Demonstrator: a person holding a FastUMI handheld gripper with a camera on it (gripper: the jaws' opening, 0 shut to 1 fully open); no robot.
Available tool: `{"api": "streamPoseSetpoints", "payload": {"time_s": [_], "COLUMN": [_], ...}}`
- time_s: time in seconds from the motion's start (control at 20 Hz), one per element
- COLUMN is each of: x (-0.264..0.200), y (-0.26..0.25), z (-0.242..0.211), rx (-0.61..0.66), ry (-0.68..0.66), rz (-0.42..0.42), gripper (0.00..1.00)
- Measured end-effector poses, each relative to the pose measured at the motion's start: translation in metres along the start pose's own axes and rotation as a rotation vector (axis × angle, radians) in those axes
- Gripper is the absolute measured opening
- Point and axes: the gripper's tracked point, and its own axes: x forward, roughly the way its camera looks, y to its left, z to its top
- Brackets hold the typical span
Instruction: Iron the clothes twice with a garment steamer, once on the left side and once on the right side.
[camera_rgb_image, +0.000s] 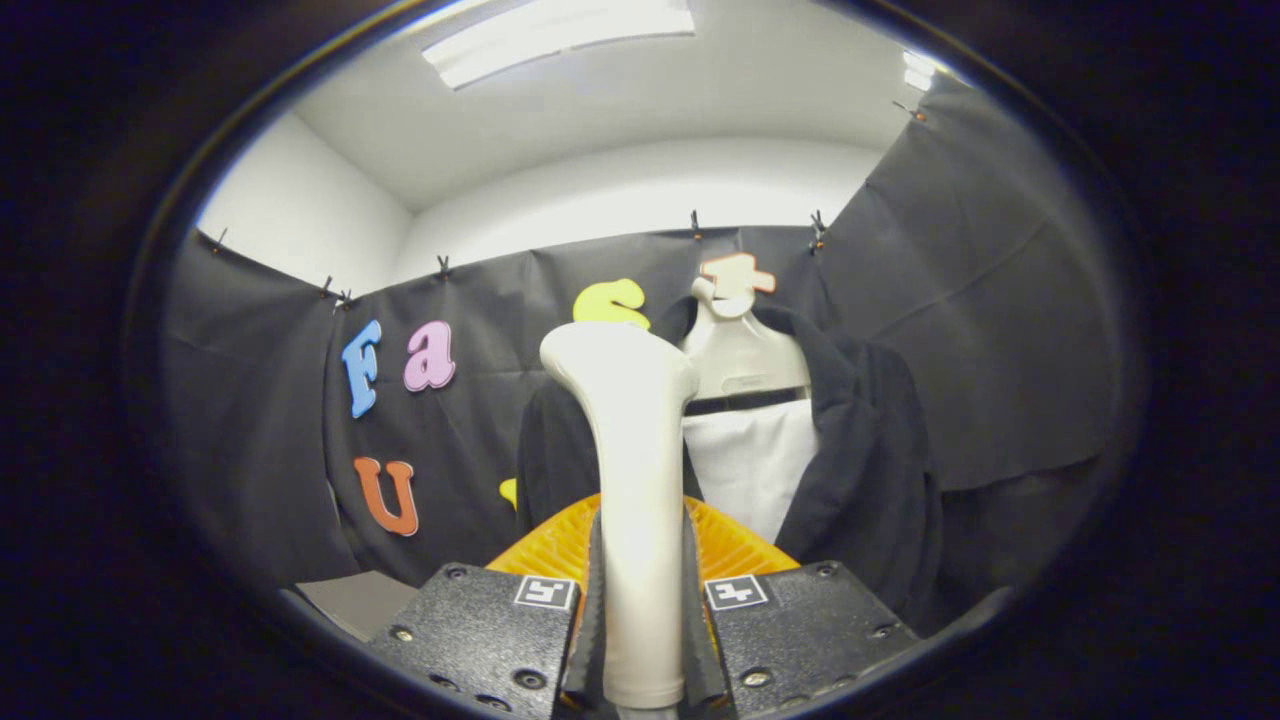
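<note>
Gripper (640, 610) is clamped on the garment steamer (632, 480): both fingers (592, 610) press the sides of its white handle, which stands upright between them, its wider head at the top tilted slightly left. Just beyond the fingers, behind the handle's lower part, sits an orange ribbed piece (560, 545); can't tell what it belongs to. Beyond that hangs the dark jacket (860, 450), open at the front, on a white hanger form (742, 355) against the black cloth wall (1000, 330). A white panel (752, 465) shows between the jacket's lapels. Steamer head overlaps the jacket's left shoulder area in view; contact unclear. Ceiling light (560, 35) overhead. No containers visible.
</note>
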Motion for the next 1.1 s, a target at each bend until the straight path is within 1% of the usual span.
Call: {"api": "streamPoseSetpoints", "payload": {"time_s": [0.15, 0.3, 0.5, 0.7, 1.0, 1.1], "x": [0.011, 0.018, 0.017, 0.004, -0.015, -0.024], "y": [0.006, 0.006, 0.005, 0.005, -0.005, -0.007], "z": [0.014, 0.012, -0.002, -0.029, -0.07, -0.082], "rx": [-0.031, -0.094, -0.118, -0.105, -0.142, -0.133], "ry": [-0.057, -0.085, -0.044, -0.005, 0.079, 0.097], "rz": [-0.008, -0.062, -0.1, -0.128, -0.184, -0.183], "gripper": [0.34, 0.34, 0.34, 0.34, 0.34, 0.34]}}
